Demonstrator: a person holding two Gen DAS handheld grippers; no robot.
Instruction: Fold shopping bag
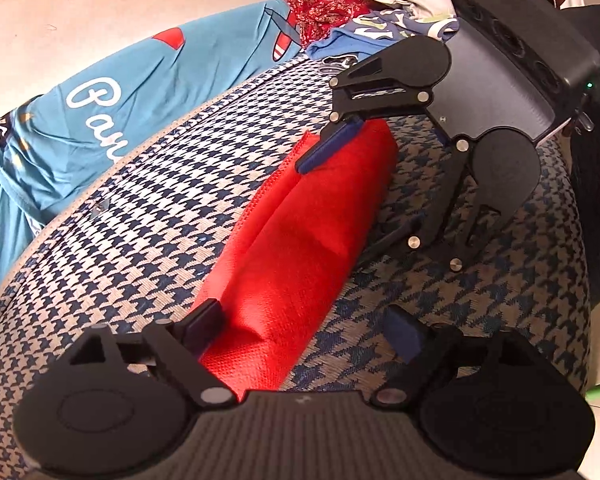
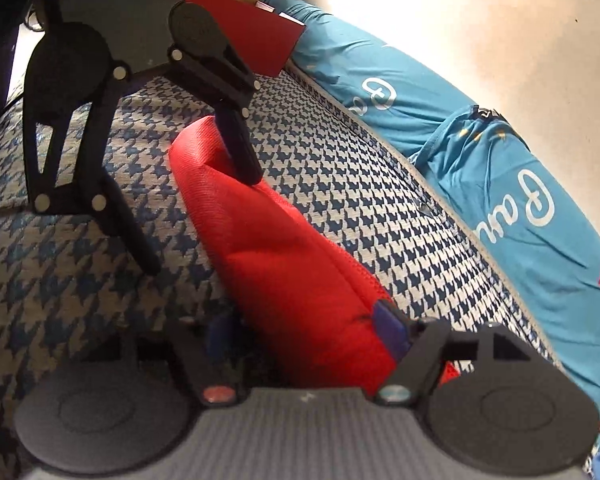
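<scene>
A red shopping bag (image 1: 300,240), folded into a long narrow strip, lies on a blue-and-white houndstooth cushion (image 1: 140,240). My two grippers face each other, one at each end of the strip. My left gripper (image 1: 304,332) is open around the near end: its left finger (image 1: 206,326) touches the bag's edge and its right finger stands clear of it. My right gripper (image 2: 304,330) straddles the other end of the bag (image 2: 284,264). Its right pad (image 2: 388,328) lies against the red fabric, and its jaws stand wide without squeezing. Each gripper shows in the other's view: right gripper (image 1: 360,196), left gripper (image 2: 202,222).
A light-blue printed cloth (image 1: 100,120) lies along the cushion's far edge, by a pale wall (image 2: 480,20). Red patterned and blue-white fabrics (image 1: 332,8) are piled beyond the bag's end. A red and tan box (image 2: 244,36) stands behind my left gripper.
</scene>
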